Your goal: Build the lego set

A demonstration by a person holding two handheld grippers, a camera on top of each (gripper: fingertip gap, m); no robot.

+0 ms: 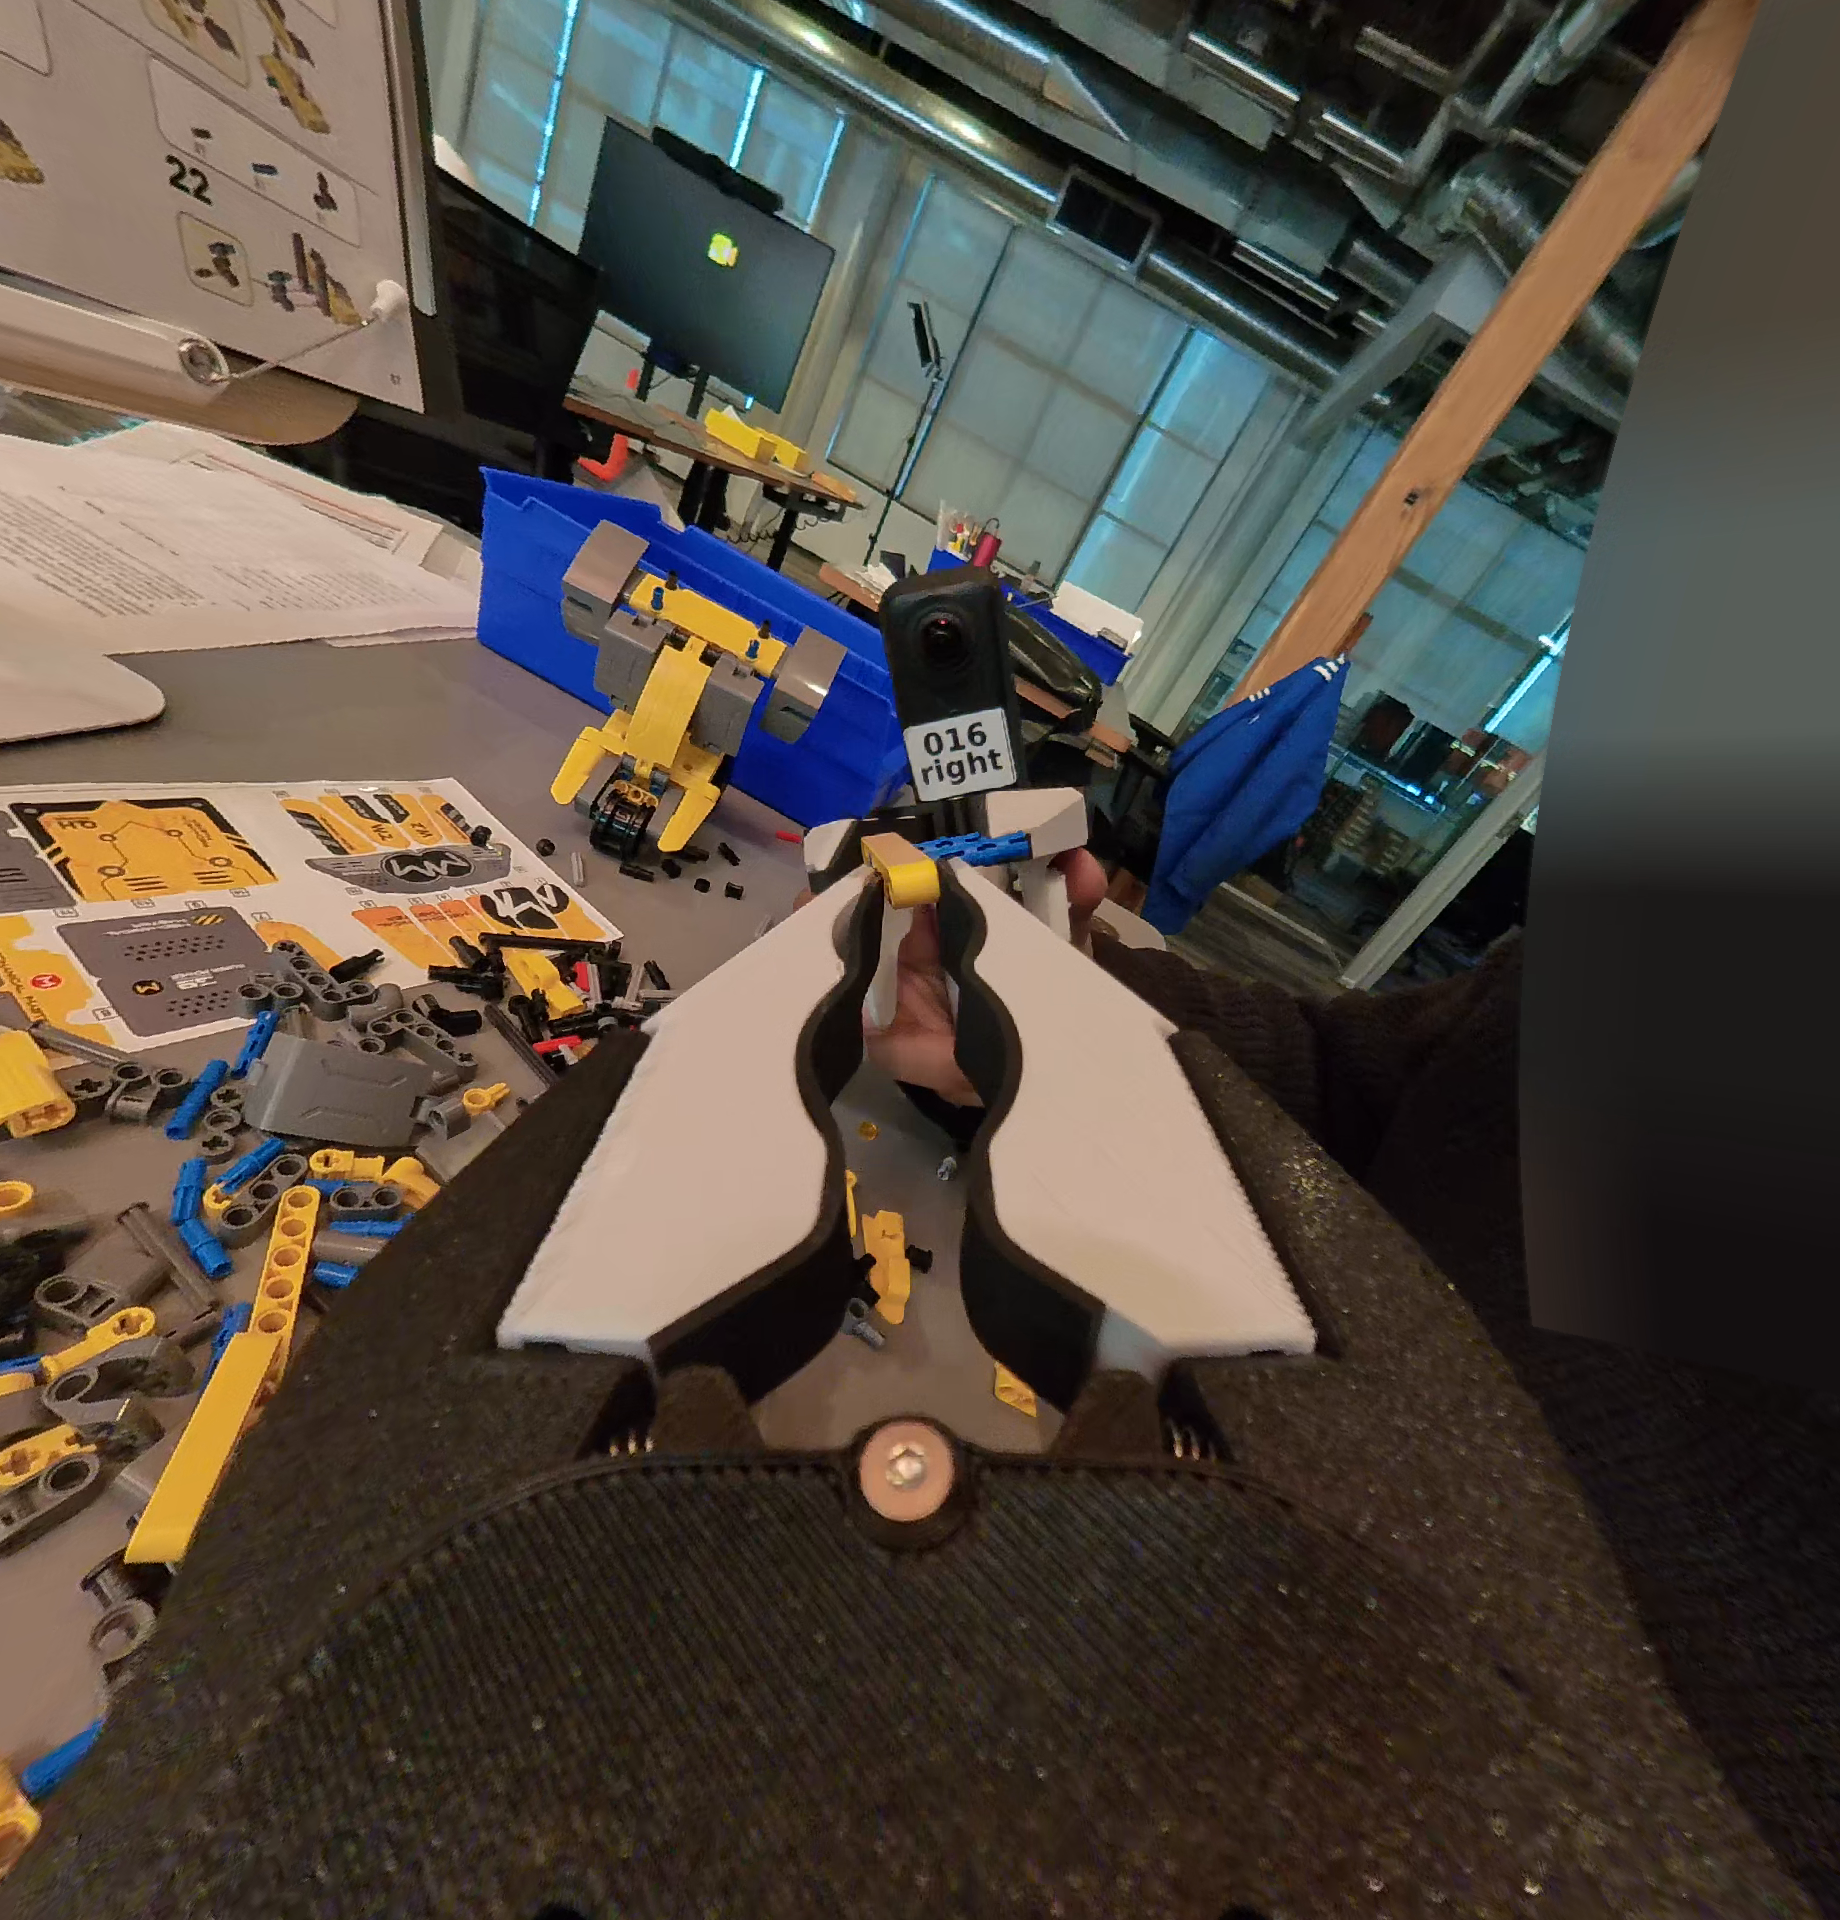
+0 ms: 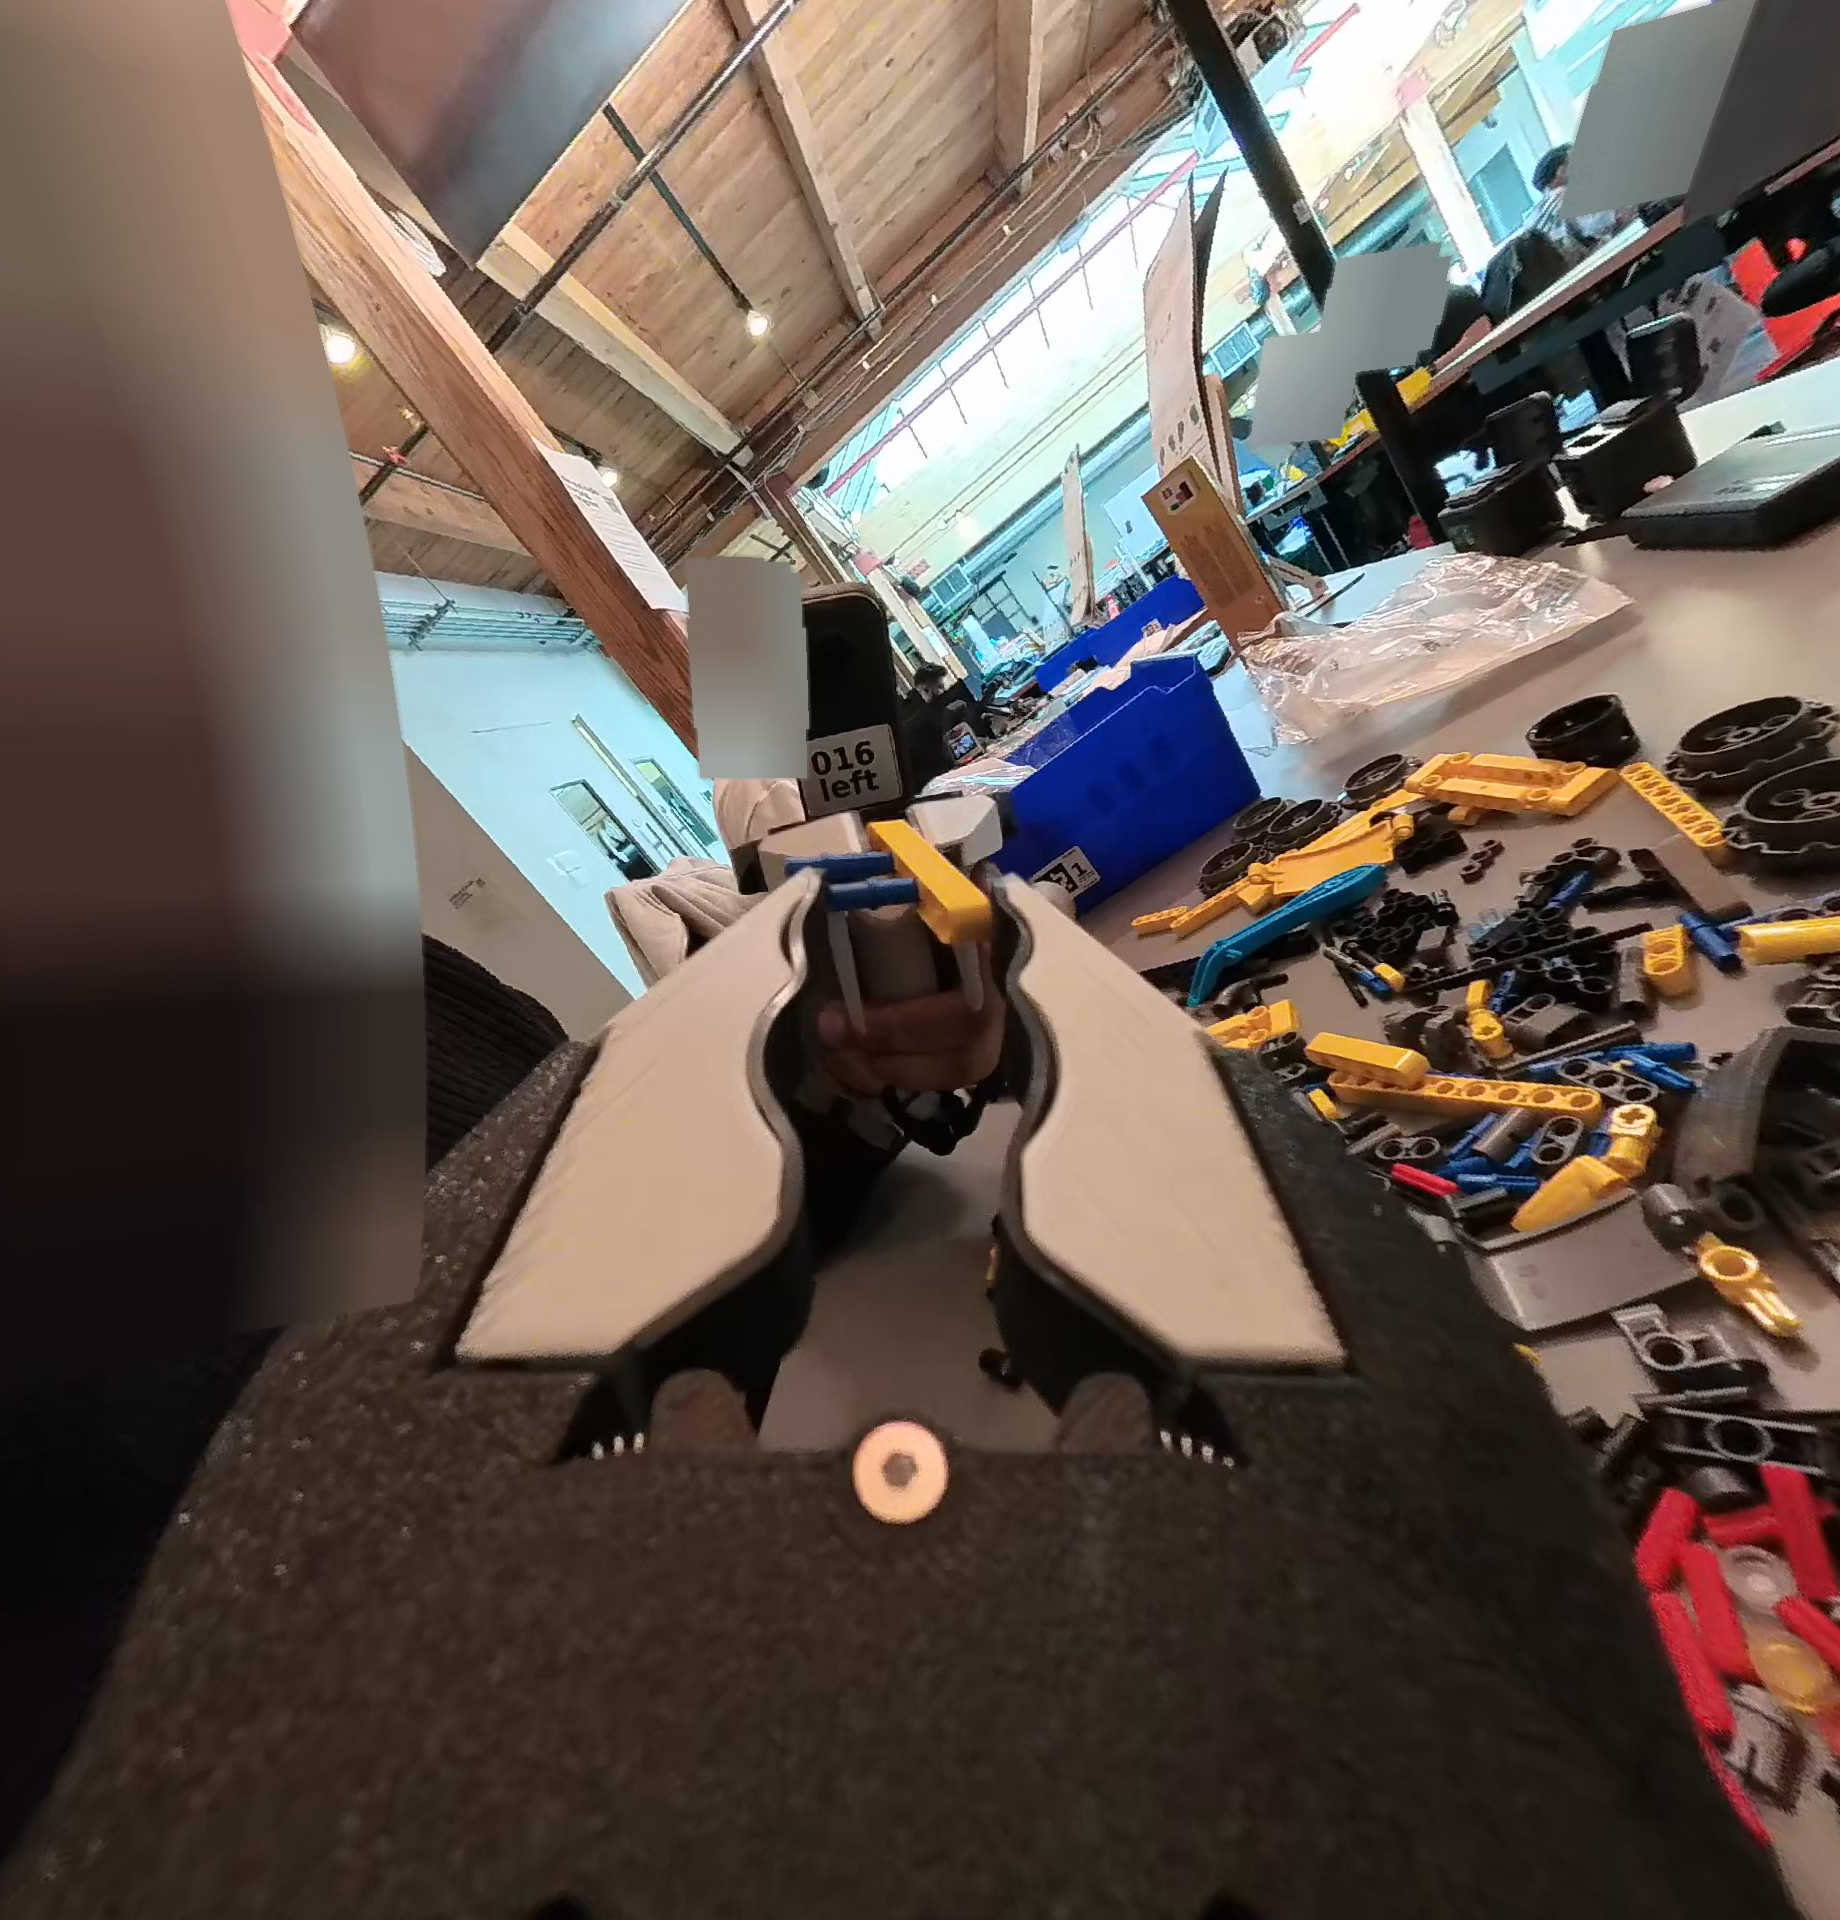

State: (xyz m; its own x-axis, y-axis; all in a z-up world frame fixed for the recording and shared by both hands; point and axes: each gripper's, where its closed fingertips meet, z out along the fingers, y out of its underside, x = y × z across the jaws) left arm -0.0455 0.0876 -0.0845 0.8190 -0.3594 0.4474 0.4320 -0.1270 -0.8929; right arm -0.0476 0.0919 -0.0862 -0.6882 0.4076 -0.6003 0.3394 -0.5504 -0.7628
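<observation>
Both grippers meet tip to tip above the table (image 1: 396,707). Left gripper (image 1: 903,883) clenches a yellow piece (image 1: 905,871); right gripper (image 2: 905,899) pinches the blue pins (image 2: 862,881) plugged into it. Half-built yellow model (image 1: 677,696) stands before a blue bin (image 1: 791,717). Loose parts (image 1: 272,1143) beside a sticker sheet (image 1: 220,873).

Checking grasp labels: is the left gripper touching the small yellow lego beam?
Touching. The left wrist view shows the left gripper with its fingertips closed on the small yellow lego beam, no gap.
</observation>
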